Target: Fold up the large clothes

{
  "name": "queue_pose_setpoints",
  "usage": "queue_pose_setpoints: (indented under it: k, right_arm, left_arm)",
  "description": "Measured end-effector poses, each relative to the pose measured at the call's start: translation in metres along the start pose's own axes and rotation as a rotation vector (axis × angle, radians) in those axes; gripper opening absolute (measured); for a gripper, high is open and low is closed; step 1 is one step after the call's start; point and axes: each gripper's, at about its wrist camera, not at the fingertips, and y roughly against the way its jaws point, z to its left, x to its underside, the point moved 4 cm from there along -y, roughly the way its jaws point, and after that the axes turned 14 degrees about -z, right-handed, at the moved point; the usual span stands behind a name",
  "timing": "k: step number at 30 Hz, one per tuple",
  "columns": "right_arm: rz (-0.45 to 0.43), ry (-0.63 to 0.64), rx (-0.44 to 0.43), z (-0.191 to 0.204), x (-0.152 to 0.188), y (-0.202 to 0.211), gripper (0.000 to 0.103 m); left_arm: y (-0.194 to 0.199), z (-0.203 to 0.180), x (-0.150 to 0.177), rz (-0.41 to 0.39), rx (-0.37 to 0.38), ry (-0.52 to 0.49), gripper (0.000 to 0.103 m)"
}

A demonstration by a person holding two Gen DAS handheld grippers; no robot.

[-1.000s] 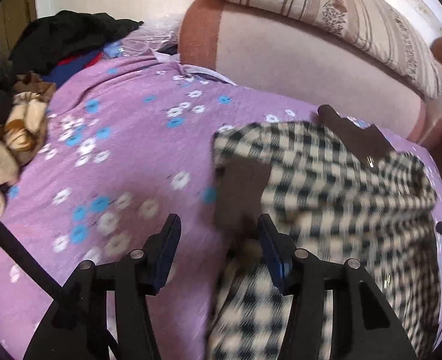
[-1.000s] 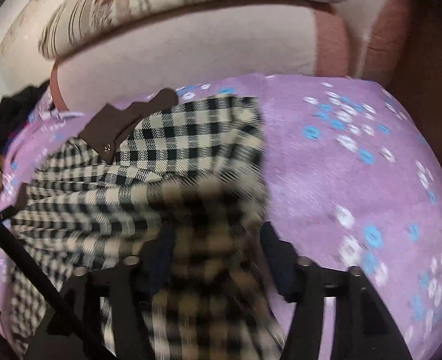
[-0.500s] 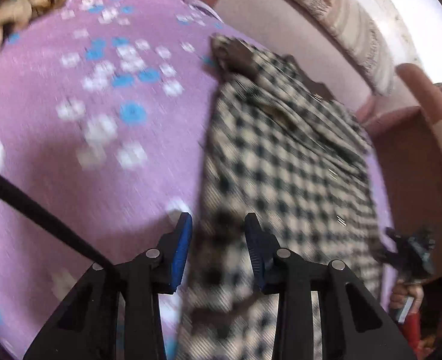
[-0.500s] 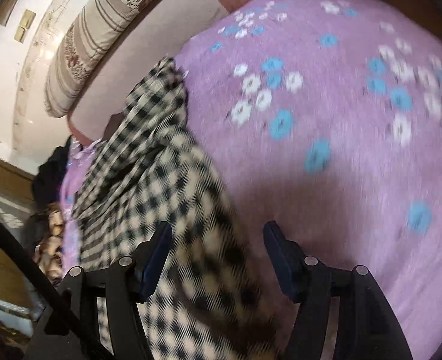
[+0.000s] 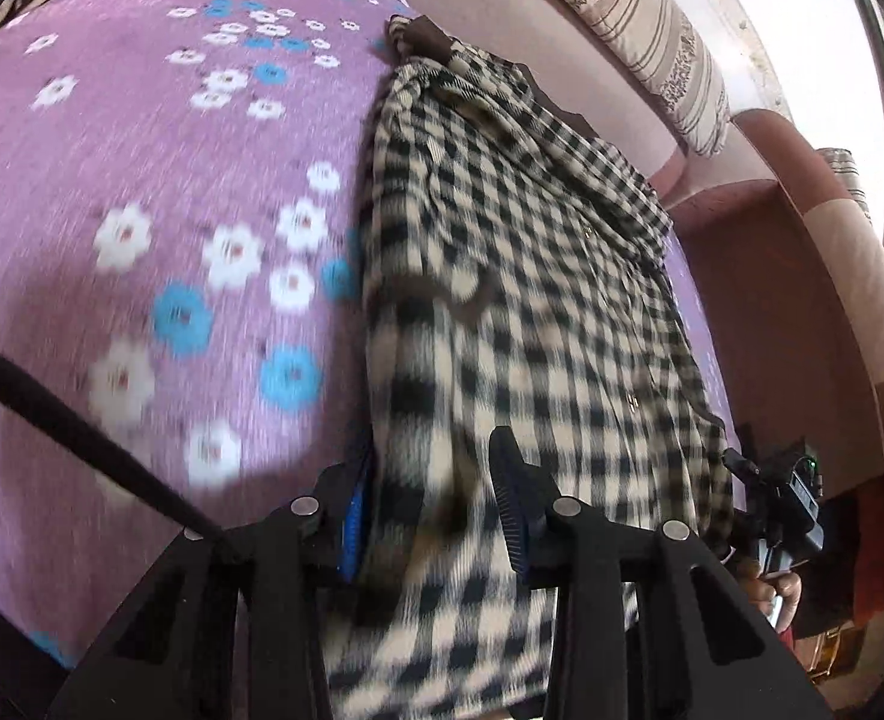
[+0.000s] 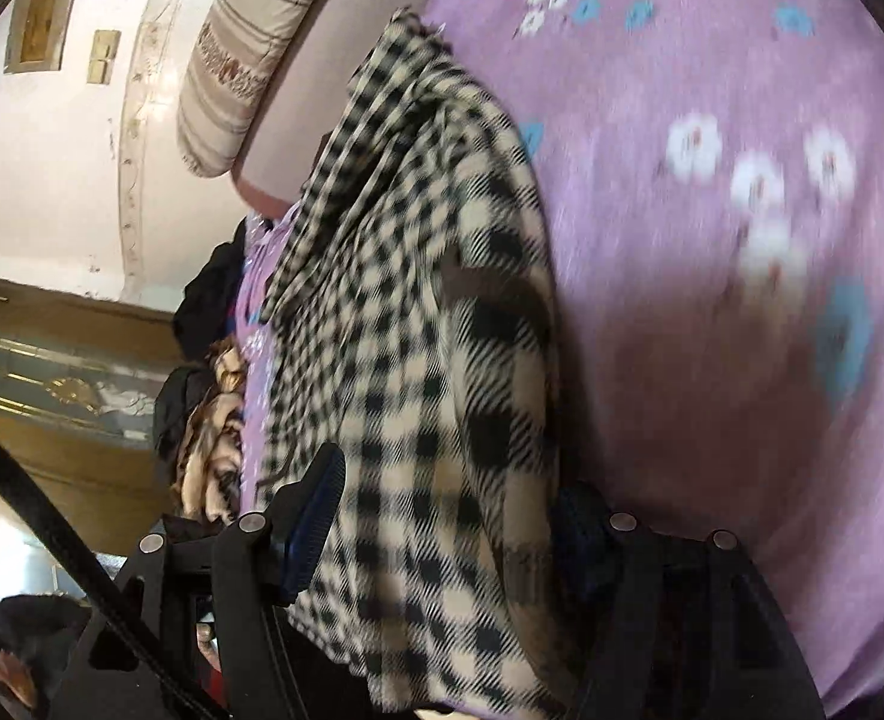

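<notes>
A black-and-cream checked garment lies lengthwise on a purple flowered bedspread, with its brown collar at the far end. My left gripper is shut on the garment's near edge, cloth bunched between its fingers. In the right wrist view the same garment runs away from me. My right gripper holds a thick fold of it between wide-set jaws, and cloth drapes over and hides most of the right finger. The two grippers hold the near edge side by side.
A striped pillow rests on the pink sofa back beyond the garment. A brown and cream armrest rises at the right. A pile of dark and patterned clothes lies at the bedspread's far side. A person's hand shows low at the right.
Both grippers have swept along the garment to its near edge and rolled. The left jaws have narrowed onto the cloth. The garment now lies stretched out long.
</notes>
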Motion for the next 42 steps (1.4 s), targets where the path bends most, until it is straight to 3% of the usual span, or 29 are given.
queue_pose_setpoints:
  k: [12,15,20,21,22,23,24,25,33,39,42]
  right_arm:
    - [-0.034,-0.010,0.007,0.006,0.044,0.022,0.067]
    - [-0.029,-0.049,-0.030,0.002,0.052,0.030,0.059]
    - [-0.040,-0.068,-0.023,0.001,0.062,0.030,0.059]
    - [-0.045,-0.063,-0.012,0.002,0.064,0.029,0.056]
    - [-0.052,-0.052,0.002,0.003,0.066,0.027,0.053]
    - [-0.060,-0.036,0.025,0.005,0.067,0.027,0.040]
    - [-0.069,-0.017,0.056,0.006,0.067,0.027,0.022]
    - [-0.075,-0.012,0.073,0.005,0.067,0.027,0.013]
    - [-0.100,0.009,0.020,0.021,0.071,0.055,0.008]
    - [-0.041,0.073,0.013,0.035,0.098,0.067,0.008]
    - [-0.017,0.101,0.029,0.039,0.101,0.062,0.008]
  left_arm:
    - [0.017,-0.011,0.029,-0.018,-0.014,-0.073,0.040]
    - [0.017,-0.013,0.031,-0.012,-0.041,-0.090,0.040]
    - [0.017,-0.018,0.034,-0.023,-0.106,-0.141,0.037]
    - [0.018,-0.019,0.035,-0.026,-0.123,-0.150,0.034]
    - [0.018,-0.018,0.035,-0.023,-0.154,-0.164,0.013]
    - [0.018,-0.016,0.034,-0.016,-0.172,-0.169,0.006]
    - [0.021,-0.013,0.032,-0.011,-0.165,-0.148,0.006]
    - [0.026,-0.010,0.028,-0.022,-0.159,-0.127,0.006]
    - [0.075,-0.022,0.018,-0.104,-0.121,-0.148,0.006]
    - [0.082,-0.015,0.041,-0.069,-0.151,-0.177,0.006]
    - [0.082,-0.015,0.038,-0.059,-0.146,-0.177,0.006]
